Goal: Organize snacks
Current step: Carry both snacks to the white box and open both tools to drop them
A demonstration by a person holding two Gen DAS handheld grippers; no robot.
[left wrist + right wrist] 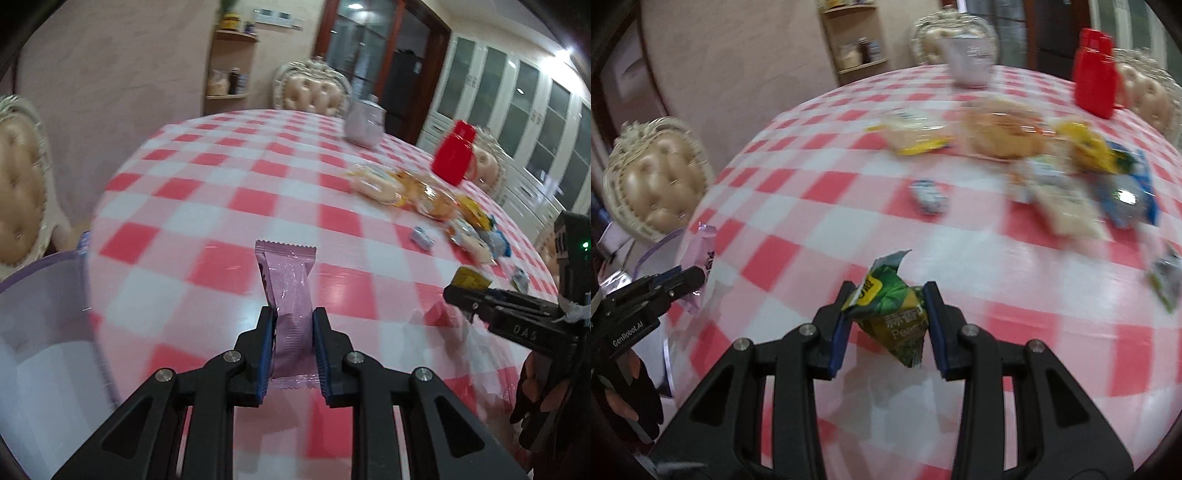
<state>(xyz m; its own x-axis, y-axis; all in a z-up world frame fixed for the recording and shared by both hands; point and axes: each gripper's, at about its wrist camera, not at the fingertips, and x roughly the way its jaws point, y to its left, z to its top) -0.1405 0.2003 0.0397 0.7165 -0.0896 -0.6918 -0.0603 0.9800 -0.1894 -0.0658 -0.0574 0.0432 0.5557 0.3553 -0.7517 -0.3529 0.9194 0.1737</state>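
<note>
Snacks are in both tongs at once. The left gripper (293, 332) is clamped on a pink-purple wrapped bar (290, 291), its blue pads (266, 354) pressing the lower half of the wrapper from either side while the crimped top end stands up beyond the fingertips, above the red-and-white checked tablecloth (221, 177). A translucent purple-rimmed container (44, 332) sits just left of this gripper at the near left edge of the table.

The right gripper (888, 325) is closed on a green pea-snack packet (890, 314) with a yellow label; the packet sits crumpled between the pads, its torn-looking top corner poking past the fingertips and its lower end hanging below them.

On the far right of the table lies the loose pile of snack packets (1015, 129), blurred: pale cakes in clear wrap, yellow and blue bags. A small blue-and-white candy (929, 195) lies apart, nearer the middle. A red bottle (1095, 79) and a pale jug (969, 61) stand at the far side.
</note>
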